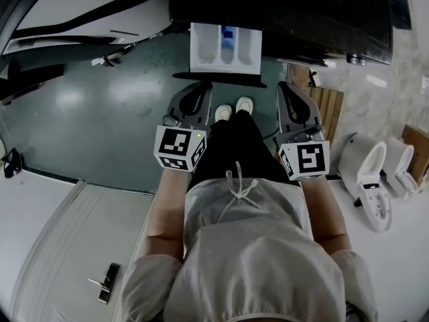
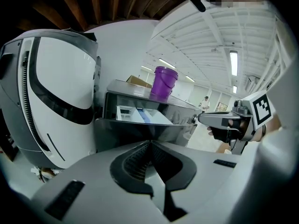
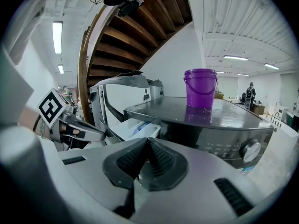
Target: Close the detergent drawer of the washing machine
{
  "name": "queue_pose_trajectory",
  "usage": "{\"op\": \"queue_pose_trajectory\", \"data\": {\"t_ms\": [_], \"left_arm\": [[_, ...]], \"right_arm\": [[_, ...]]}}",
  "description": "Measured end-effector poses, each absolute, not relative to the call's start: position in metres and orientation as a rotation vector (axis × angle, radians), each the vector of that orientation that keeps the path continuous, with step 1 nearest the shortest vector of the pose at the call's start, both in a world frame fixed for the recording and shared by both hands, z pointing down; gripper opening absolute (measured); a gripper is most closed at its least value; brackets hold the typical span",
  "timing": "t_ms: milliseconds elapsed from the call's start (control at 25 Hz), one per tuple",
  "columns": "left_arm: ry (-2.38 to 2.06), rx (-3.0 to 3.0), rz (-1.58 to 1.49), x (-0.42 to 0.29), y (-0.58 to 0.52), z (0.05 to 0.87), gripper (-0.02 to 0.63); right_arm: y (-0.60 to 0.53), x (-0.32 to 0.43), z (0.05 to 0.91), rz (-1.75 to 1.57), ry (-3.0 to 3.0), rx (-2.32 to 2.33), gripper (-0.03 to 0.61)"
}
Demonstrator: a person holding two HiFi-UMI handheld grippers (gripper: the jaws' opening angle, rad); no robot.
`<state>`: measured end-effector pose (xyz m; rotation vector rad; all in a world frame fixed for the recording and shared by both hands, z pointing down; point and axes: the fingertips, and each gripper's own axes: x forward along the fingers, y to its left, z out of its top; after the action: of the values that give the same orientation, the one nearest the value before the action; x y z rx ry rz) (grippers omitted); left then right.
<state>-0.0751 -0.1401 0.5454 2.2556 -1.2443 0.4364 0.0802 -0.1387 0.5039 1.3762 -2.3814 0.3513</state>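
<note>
Drawer: detergent drawer [image 1: 224, 47] is pulled out of the washing machine [image 1: 301, 12], compartments exposed.
Left gripper [image 1: 200, 91]: jaws pressed together, nothing gripped. Drawer is directly ahead of the tips, apart from them.
Right gripper [image 1: 289, 90]: jaws clenched, nothing between. Drawer is ahead and to its left.
Step, as judged: drawer is to be pushed in.
Method: closed tips are best set flat on the middle of the drawer front. Force should be kept straight along the slide, since off-centre contact would likely rack it. Push is ended once the front is flush with the panel.
Clearance: purple bucket [image 3: 200, 87] sits on the machine top, above the push line.
</note>
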Motion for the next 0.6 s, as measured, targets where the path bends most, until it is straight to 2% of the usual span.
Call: {"op": "queue_pose_trajectory", "data": {"t_ms": [600], "left_arm": [[-1.248,2.266,0.454,-0.071,-0.197,0.547,0.018]], "right_arm": [[-0.179,0.069,0.495,0.333,-2.408,1.332,0.006]]}}
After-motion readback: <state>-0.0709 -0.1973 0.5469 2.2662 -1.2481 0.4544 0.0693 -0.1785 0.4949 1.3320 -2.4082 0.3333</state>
